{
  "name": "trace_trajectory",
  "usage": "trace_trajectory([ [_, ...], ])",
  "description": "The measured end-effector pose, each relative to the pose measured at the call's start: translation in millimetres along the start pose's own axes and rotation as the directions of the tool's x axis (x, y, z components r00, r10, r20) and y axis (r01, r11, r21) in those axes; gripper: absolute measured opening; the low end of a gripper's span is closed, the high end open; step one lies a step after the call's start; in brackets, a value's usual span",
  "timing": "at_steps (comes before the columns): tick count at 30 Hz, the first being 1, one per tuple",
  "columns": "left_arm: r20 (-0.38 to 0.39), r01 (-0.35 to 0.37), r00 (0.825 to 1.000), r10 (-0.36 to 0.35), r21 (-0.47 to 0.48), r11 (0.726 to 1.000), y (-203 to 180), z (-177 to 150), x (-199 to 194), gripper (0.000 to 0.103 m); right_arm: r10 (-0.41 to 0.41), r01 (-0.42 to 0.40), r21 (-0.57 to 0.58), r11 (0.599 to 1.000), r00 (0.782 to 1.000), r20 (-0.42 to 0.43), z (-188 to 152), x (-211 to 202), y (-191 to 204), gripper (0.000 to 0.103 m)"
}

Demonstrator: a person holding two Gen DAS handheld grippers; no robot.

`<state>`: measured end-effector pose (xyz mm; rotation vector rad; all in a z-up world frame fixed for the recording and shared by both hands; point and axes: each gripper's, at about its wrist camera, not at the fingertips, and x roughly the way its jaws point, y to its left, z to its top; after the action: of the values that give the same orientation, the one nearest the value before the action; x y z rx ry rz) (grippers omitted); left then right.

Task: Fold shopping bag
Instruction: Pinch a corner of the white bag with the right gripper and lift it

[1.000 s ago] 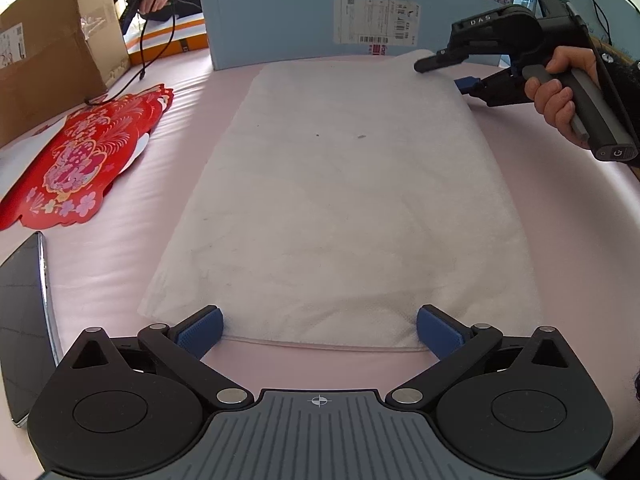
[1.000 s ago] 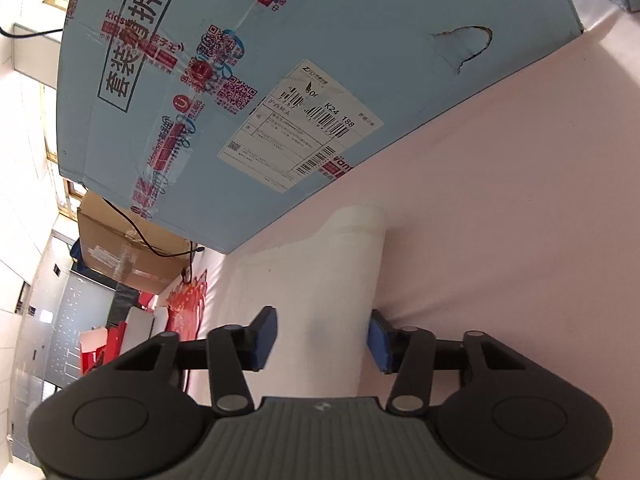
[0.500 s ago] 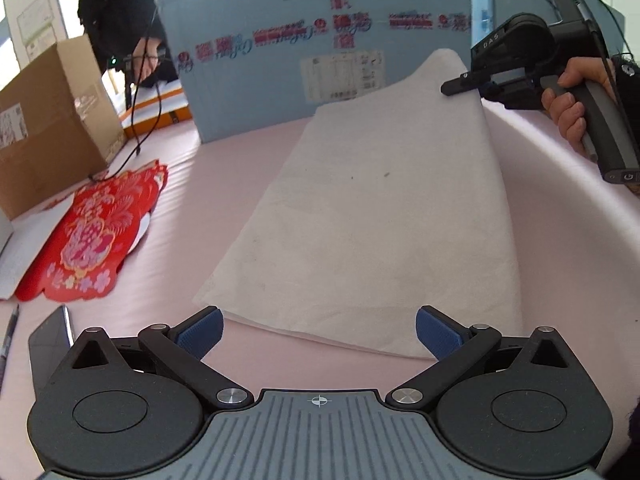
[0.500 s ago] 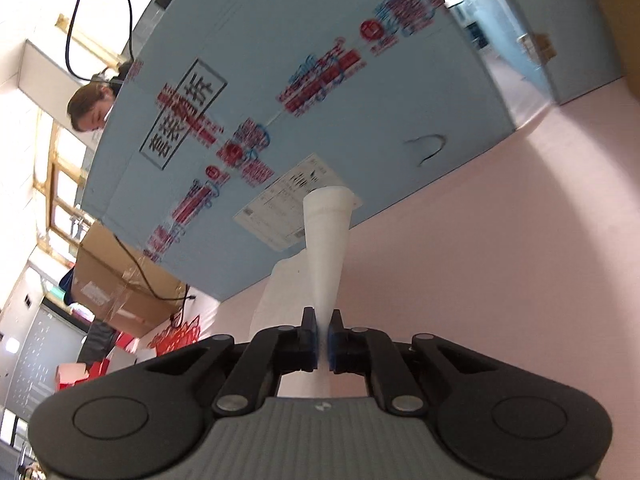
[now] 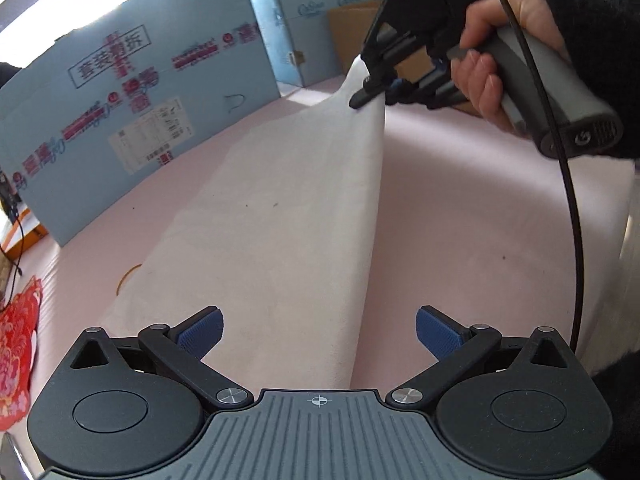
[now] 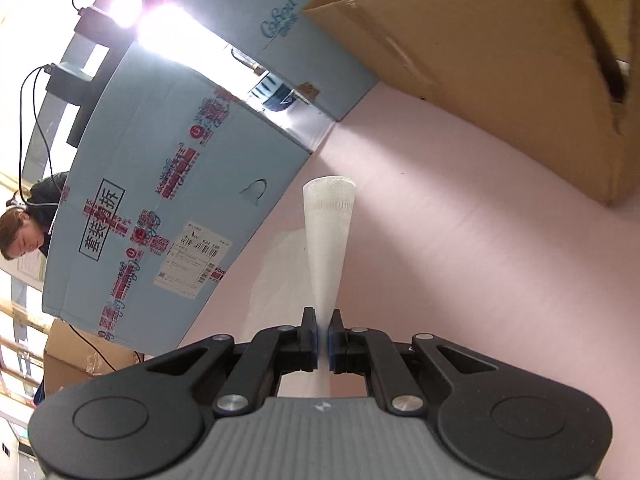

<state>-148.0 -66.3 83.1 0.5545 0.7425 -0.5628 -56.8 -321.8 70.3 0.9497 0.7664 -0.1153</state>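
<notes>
Over the pink table top, right gripper raised and tilted downward, gripped pistol-style by a hand in a dark fuzzy sleeve. Index finger curled on the trigger, remaining fingers wrapped round the grey handle, black cable trailing from the handle down the right of the view. Jaws pressed almost together, pinching the far corner of the white shopping bag. From the right wrist view, same pinch seen head-on: right gripper with blue pads clamped on a thin pleat of shopping bag, fabric fanning upward beyond the tips into a narrow cone.

Shopping bag lifted at that far right corner, right edge hanging as a steep fold, left part draped toward the table, near end running under the camera between the left fingers.

Left gripper low at the near end of the bag, pointing down and forward, jaws spread wide, blue pads well apart, neither seen pressing on the fabric.

Behind the table: large blue carton with red print and a shipping label, brown cardboard box at the right. Red paper decoration at the left table edge.
</notes>
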Motion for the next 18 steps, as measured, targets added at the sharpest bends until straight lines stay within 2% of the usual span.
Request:
trace_trajectory([
  [2,-0.02,-0.053,0.998,0.054,0.043,0.998,3.9,-4.6,4.9,0.103,-0.025,0.025,0.03,0.999,1.0,0.012,-4.2,-12.9,-8.7,0.005],
  [5,-0.025,-0.125,0.992,0.126,0.053,0.991,22.4,-12.0,0.7,0.103,-0.055,0.055,0.066,0.996,0.998,-0.005,-13.7,-27.2,-20.4,0.005],
  [8,-0.02,-0.201,0.979,0.204,0.096,0.975,37.7,-20.6,-5.5,0.103,-0.069,0.075,0.091,0.993,0.995,-0.069,-29.8,-38.6,-29.2,0.005],
  [10,-0.01,-0.226,0.973,0.231,0.17,0.959,42.8,-28.0,-8.9,0.103,-0.07,0.078,0.077,0.994,0.992,-0.106,-40.2,-42.4,-28.4,0.005],
  [15,0.07,-0.169,0.986,0.154,0.343,0.924,20.8,-33.1,-11.3,0.102,-0.048,0.06,0.059,0.996,0.981,-0.188,-62.1,-48.0,-25.3,0.005],
  [18,0.119,-0.148,0.987,0.109,0.404,0.903,6.1,-26.6,-4.5,0.093,-0.009,0.033,0.116,0.993,0.979,-0.204,-65.4,-52.9,-29.5,0.005],
])
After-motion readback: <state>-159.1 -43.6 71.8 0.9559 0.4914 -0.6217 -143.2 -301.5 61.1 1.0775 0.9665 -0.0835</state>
